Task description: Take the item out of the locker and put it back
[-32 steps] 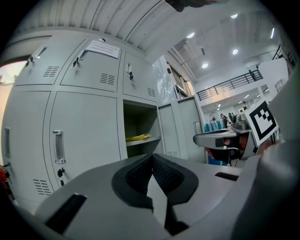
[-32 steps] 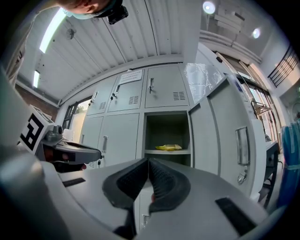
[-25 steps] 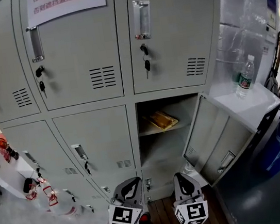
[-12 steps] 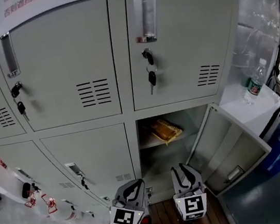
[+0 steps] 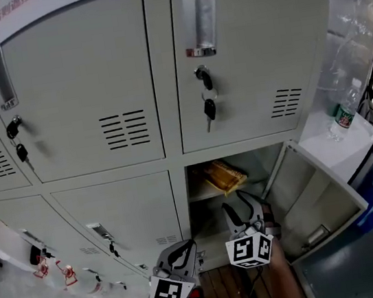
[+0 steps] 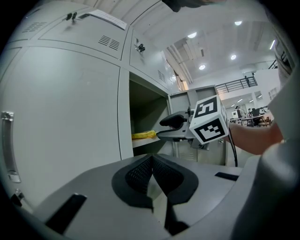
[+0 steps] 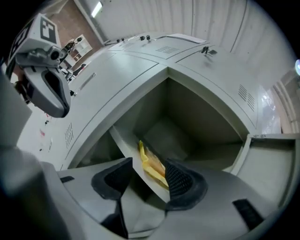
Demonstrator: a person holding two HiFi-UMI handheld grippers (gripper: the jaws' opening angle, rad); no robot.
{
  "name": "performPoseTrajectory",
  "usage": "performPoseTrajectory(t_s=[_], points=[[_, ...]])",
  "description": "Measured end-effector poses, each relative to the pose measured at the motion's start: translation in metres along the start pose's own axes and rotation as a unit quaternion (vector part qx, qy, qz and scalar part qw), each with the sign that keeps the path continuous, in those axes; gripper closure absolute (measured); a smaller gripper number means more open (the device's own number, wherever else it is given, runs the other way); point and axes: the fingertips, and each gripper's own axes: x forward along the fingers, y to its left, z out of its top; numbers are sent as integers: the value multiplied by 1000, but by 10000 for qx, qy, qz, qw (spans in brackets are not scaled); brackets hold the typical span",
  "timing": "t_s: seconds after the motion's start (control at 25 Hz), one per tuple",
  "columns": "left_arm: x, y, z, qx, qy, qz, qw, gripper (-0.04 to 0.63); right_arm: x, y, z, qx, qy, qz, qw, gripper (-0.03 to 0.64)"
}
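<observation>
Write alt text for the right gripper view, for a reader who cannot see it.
The right gripper, jaws just opened wide and empty, points into an open locker compartment at a yellow packet lying on its shelf. The left gripper hangs at upper left, before closed locker doors.

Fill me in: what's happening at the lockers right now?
A person faces the grey lockers with a hand-held gripper in each hand. The right hand-held gripper is at the mouth of the open locker. Its jaws have just been opening and grip nothing. They line up with the yellow packet lying on the shelf inside. The left hand-held gripper hangs back, shut and empty. Neither touches the packet.
</observation>
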Motion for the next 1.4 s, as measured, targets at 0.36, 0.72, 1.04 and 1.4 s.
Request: performPoseTrajectory(t_s=[0.36, 0.72, 1.04, 1.4], points=[[0, 9, -7, -105, 27, 49, 9999, 575, 34, 3, -10, -715, 223, 113, 9971, 382], [4, 9, -7, -138, 33, 35, 9999, 575, 42, 6, -18, -890, 394, 104, 9952, 479], [4, 9, -9, -147, 54, 52, 9999, 575, 34, 2, -18, -480, 384, 171, 9980, 560], [4, 4, -3, -119, -18, 22, 9999, 575, 11, -30, -2, 1086, -166, -231, 9937, 585]])
